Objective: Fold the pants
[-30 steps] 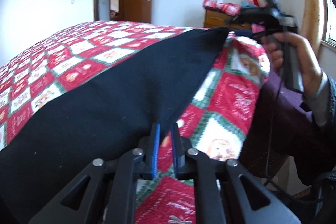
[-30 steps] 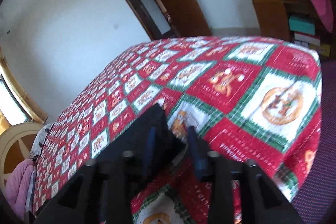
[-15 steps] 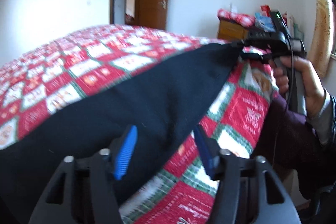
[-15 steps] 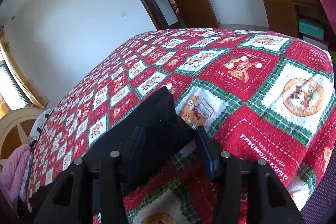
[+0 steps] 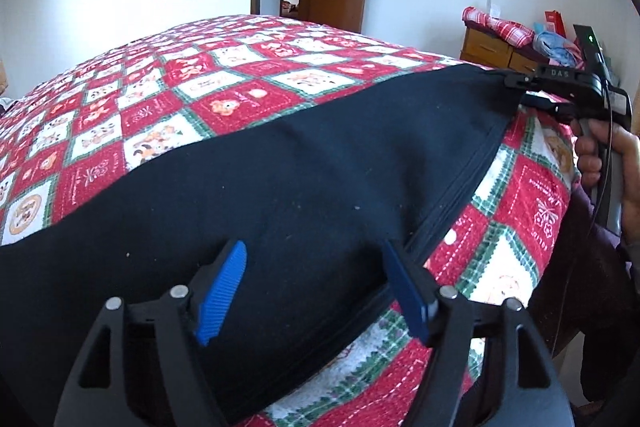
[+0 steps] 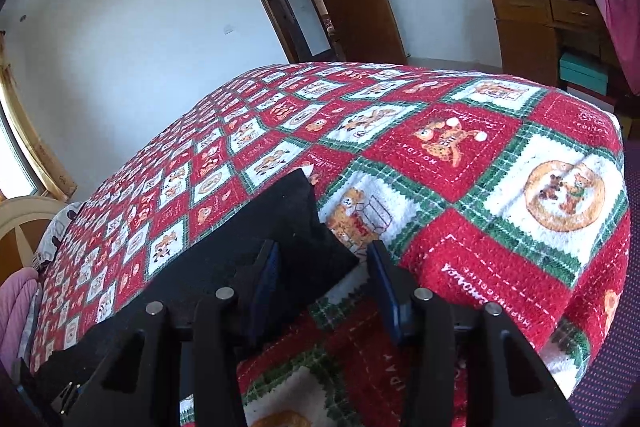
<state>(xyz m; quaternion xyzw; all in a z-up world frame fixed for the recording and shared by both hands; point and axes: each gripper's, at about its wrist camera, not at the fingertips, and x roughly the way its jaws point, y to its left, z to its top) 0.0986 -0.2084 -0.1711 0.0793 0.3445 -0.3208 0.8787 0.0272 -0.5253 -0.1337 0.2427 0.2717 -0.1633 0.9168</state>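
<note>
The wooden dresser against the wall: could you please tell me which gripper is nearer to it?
Right. The right gripper is at the corner of the pants closest to the dresser; the left gripper hovers over the pants farther back from it.

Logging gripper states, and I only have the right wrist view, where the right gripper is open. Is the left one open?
Observer: Yes. The left gripper is open, its fingers spread over the pants and holding nothing.
Operator: Where on the pants?
Observer: At the near end, with its right finger by the seamed edge.
Operator: Are the pants flat between the grippers?
Observer: Yes, they form a smooth dark band across the quilt, reaching the right gripper at the far corner.
</note>
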